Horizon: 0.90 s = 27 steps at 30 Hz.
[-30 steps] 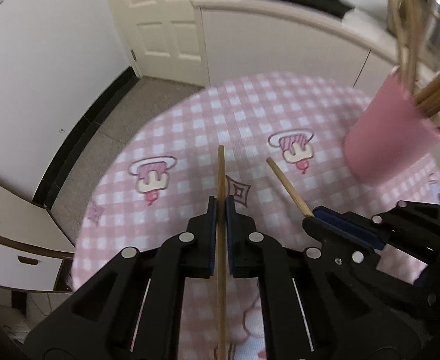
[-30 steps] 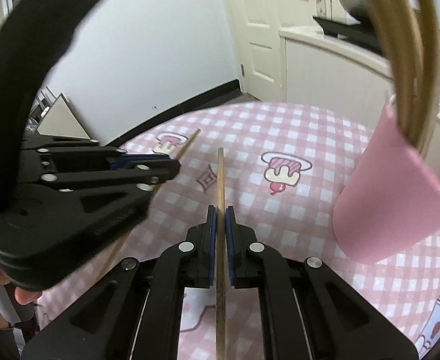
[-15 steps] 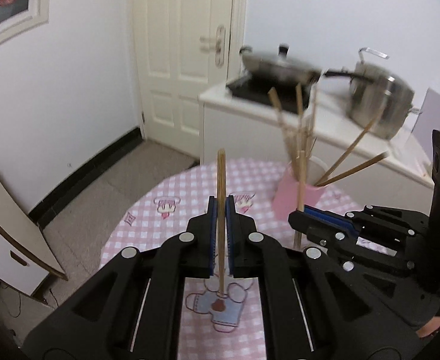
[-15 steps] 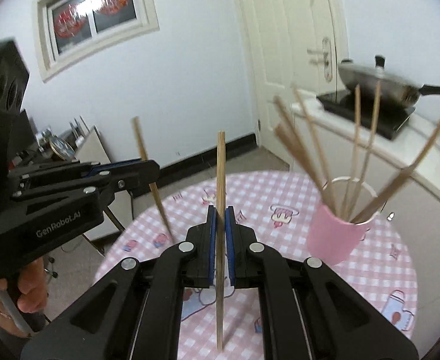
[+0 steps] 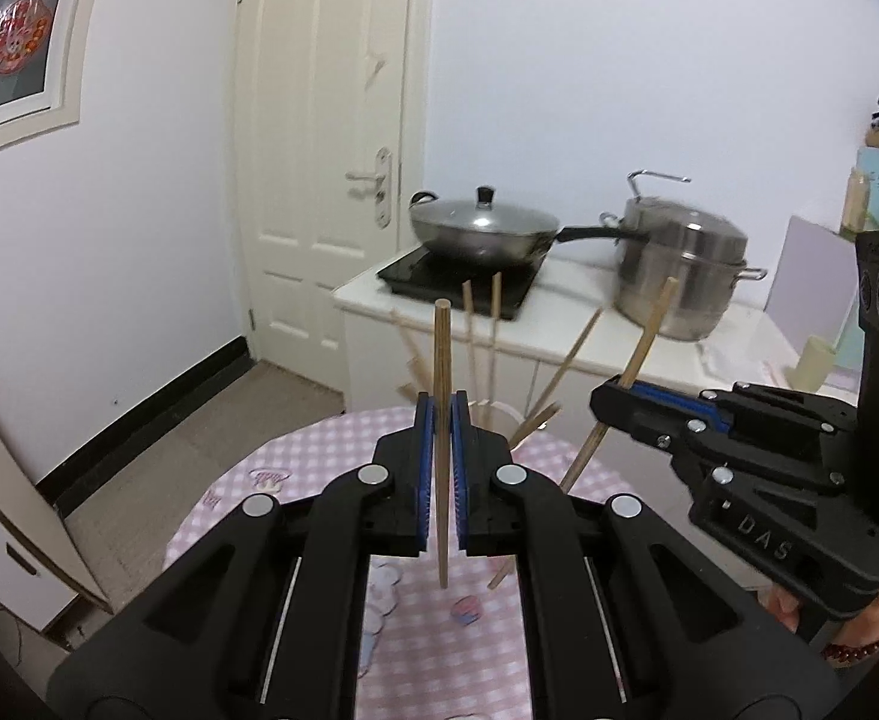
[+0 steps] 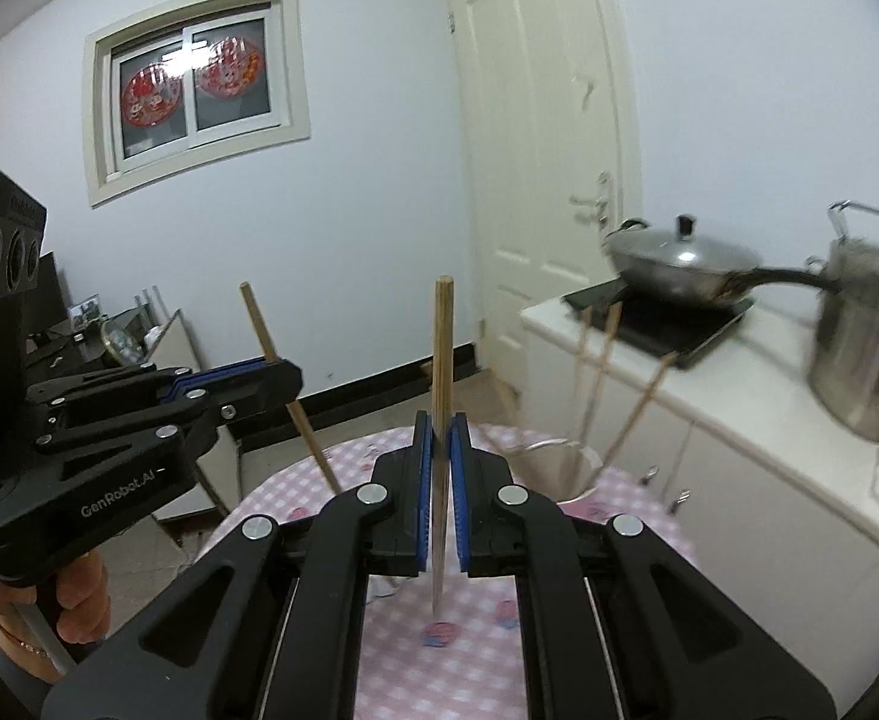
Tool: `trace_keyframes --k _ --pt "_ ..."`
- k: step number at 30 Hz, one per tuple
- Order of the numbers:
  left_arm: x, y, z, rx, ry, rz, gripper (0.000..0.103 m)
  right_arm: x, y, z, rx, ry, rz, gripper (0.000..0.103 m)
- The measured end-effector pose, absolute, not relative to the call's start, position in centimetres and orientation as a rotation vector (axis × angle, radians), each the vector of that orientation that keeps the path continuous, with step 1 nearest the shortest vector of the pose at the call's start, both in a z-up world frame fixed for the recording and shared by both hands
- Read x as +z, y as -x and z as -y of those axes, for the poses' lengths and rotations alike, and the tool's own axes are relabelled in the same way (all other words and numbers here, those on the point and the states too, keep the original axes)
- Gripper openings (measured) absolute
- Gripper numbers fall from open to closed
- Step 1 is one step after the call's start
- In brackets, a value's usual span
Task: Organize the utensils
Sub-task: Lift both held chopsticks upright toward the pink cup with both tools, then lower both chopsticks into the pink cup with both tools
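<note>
Left of the pink cup point(image 6: 565, 477), the left claw point(image 5: 440, 420) is clenched on one chopstick point(image 5: 441, 420), which stands upright between the blue pads with its lower tip hanging clear above the checked surface point(image 5: 439, 648). The cup sits on that surface, mostly hidden behind the claws, with several more chopsticks point(image 6: 598, 384) fanning out of its mouth. Nearer the cup, the right claw point(image 6: 441, 438) grips a second chopstick point(image 6: 442, 396) the same way, upright and off the cloth. Both sticks seem ready to go into the cup, so the step in hand looks like delivery. To do it well, I would bring one claw at a time over the rim, keep the stick close to vertical, and aim its lower tip into a gap among the leaning sticks so it does not knock them or tip the light cup. Let go only once the tip is well inside the mouth. The wok point(image 5: 487, 234) and steel pot point(image 5: 679, 276) on the far counter are well apart from the cup.
</note>
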State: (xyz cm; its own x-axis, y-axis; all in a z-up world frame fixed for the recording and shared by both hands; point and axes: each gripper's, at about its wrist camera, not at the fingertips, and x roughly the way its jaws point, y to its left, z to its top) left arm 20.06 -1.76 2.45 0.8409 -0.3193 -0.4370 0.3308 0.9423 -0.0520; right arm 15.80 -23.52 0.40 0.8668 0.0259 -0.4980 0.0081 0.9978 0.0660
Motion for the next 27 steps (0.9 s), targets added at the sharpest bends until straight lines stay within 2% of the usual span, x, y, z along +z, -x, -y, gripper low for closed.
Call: trace_keyframes --k 10,27 --pt "3.7 -22.4 6.0 -0.321 0.007 -0.373 0.006 2.5 -15.9 28.3 -0.118 -0.038 -0.435 0.005" --pt "2.2 -29.6 7.8 -0.246 0.069 -0.300 0.006 0.9 -21.0 30.7 -0.134 -0.045 -0.380 0.005"
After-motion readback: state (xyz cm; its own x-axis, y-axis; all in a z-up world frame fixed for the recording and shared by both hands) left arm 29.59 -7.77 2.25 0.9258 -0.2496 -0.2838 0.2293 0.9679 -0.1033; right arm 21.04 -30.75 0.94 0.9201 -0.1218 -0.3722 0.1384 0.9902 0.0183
